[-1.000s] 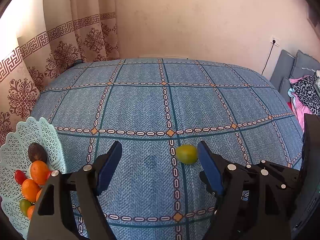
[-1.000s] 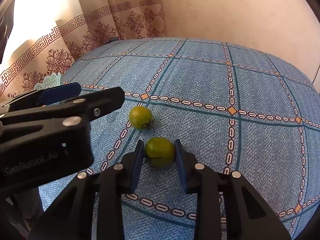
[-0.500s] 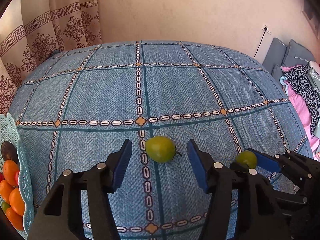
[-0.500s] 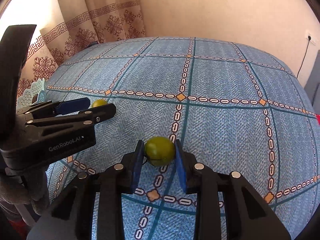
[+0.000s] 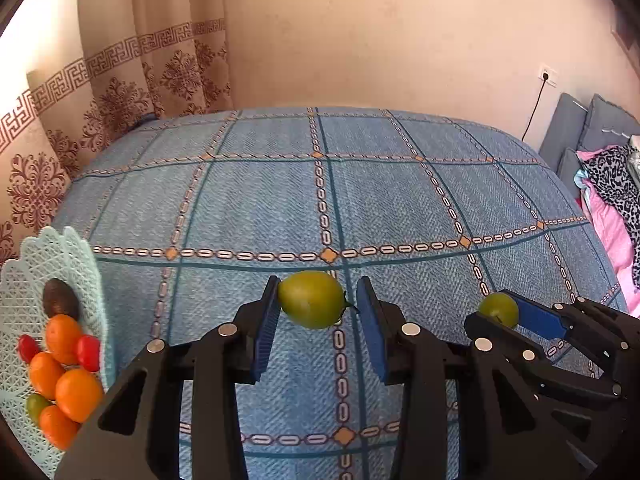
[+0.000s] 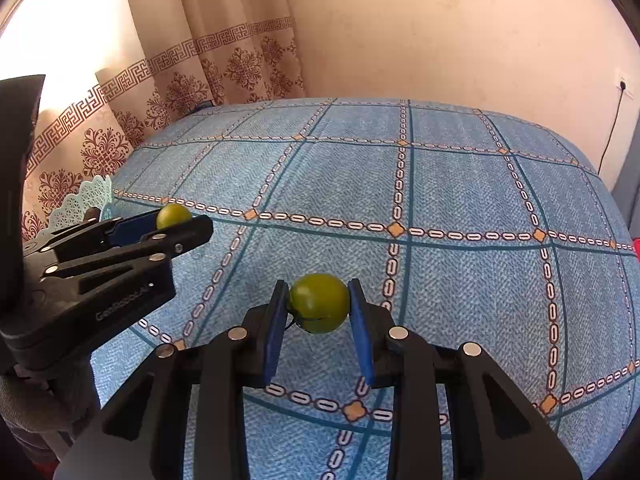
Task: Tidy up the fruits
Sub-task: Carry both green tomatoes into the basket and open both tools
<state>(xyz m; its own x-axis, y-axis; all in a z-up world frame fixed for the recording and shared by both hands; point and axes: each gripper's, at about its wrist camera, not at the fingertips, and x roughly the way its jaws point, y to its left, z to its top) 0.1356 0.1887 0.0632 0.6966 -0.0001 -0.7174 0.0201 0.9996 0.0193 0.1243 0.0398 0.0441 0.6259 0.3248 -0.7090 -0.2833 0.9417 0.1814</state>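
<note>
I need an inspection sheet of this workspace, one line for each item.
Surface: blue checked bedspread.
Job's things: left green fruit and right green fruit, each between pads; basket at left holds oranges, red fruits, one dark, one green.
Clutter: nothing seen.
Grippers: left hand-held gripper around its fruit, grip unclear; right hand-held gripper shut on its fruit.
Cables: cable from a wall socket.
Surroundings: curtain, grey cushions, clothes at right.
</note>
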